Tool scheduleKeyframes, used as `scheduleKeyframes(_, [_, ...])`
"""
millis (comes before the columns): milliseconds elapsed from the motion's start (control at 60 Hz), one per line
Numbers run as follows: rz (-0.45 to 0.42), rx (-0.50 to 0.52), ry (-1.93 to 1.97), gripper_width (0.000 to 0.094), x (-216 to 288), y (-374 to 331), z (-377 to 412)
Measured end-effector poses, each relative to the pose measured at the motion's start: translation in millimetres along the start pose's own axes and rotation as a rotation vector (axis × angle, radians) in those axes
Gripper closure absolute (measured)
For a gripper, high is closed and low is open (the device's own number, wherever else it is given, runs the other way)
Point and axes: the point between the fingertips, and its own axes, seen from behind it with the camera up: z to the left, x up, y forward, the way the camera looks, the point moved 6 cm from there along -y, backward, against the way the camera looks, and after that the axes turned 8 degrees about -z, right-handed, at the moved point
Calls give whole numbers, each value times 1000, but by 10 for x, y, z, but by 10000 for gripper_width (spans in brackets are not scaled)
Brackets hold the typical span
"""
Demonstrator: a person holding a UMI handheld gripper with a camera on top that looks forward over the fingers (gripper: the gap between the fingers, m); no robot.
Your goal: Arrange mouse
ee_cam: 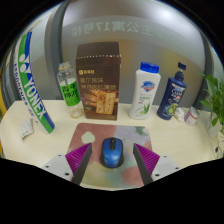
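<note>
A blue and black computer mouse point(111, 152) lies on a pale, multicoloured mouse mat point(108, 138) on the white table. My gripper point(111, 160) is open. Its two fingers with magenta pads point(80, 158) stand at either side of the mouse, with a gap at each side. The mouse rests on the mat between the fingertips, its front pointing away from me.
Beyond the mat stand a clear bottle with a green label point(68, 89), a brown box point(100, 82), a white bottle point(146, 91) and a blue bottle point(174, 93). A badminton racket bag point(30, 85) leans at the left. Green leaves point(214, 100) are at the right.
</note>
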Motion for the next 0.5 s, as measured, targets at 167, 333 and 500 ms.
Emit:
scheduleKeyframes(167, [-46, -31, 0, 80, 181, -721, 51])
scheduleKeyframes(333, [-113, -69, -9, 79, 236, -1580, 147])
scheduleKeyframes(500, [-145, -104, -31, 83, 108, -2361, 289])
